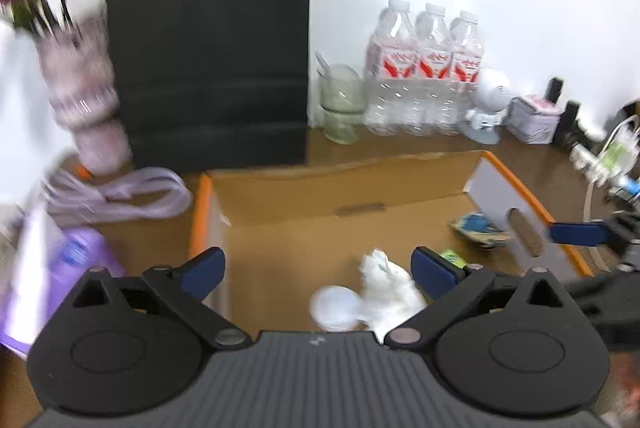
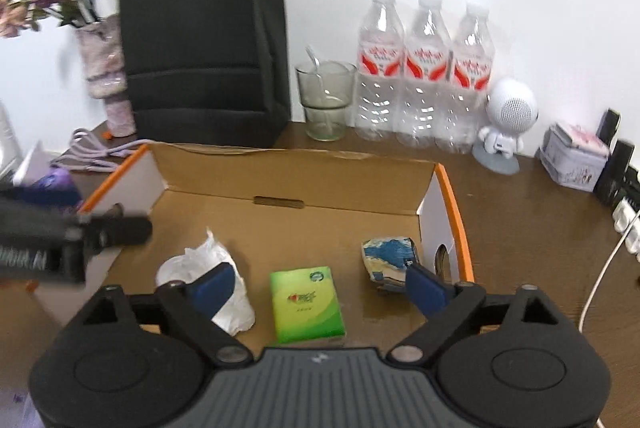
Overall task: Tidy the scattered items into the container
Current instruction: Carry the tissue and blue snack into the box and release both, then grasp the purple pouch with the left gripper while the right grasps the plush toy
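Observation:
An open cardboard box with orange edges sits on the brown table; it also shows in the left wrist view. Inside lie a crumpled white tissue, a green tissue packet and a blue-and-beige crumpled packet. In the left wrist view the tissue, a white round lid and the blue packet lie in the box. My left gripper is open and empty above the box's left part. My right gripper is open and empty above the green packet.
A black paper bag, a glass cup with a spoon, three water bottles, a white robot speaker and a small tin stand behind the box. A vase of flowers, a lilac cable and a purple bottle are at left.

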The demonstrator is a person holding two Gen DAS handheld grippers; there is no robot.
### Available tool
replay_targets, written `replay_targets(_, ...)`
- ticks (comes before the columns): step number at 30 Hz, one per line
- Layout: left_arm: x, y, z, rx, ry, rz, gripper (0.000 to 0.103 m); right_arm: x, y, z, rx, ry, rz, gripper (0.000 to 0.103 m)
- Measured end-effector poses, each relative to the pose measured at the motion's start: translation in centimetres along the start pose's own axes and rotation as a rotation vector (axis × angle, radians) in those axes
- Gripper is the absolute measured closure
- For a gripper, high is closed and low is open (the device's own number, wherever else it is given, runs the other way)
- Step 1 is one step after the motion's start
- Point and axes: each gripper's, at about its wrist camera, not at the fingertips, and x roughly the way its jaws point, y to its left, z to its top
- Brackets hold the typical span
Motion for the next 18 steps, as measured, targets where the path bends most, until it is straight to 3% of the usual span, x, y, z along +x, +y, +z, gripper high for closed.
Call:
replay_targets(3, -0.8, -0.2, 0.4, 0.044, -0.020, 0.048, 0.001, -1.9, 0.4, -0.7, -0.017, -0.015, 0.011, 0.007)
replay_targets(10, -1.6, 0.3, -2.4, -0.035, -0.024, 0.015, 0.000, -7.6, 0.7, -4.1, 0.002, -0.064, 0.032, 0.000)
replay_targets(15, -5.8, 1.0, -6.3, -0.087, -0.075, -0.027, 0.000, -12.5, 1.0, -8.6, 0.028, -0.137, 0.029, 0.000)
replay_targets(18, -9.4, 1.1, -9.3, -0.063, -0.094, -0.033, 0.000, -14.7, 1.8, -11.7, 0.012, -0.151, 0.014, 0.000)
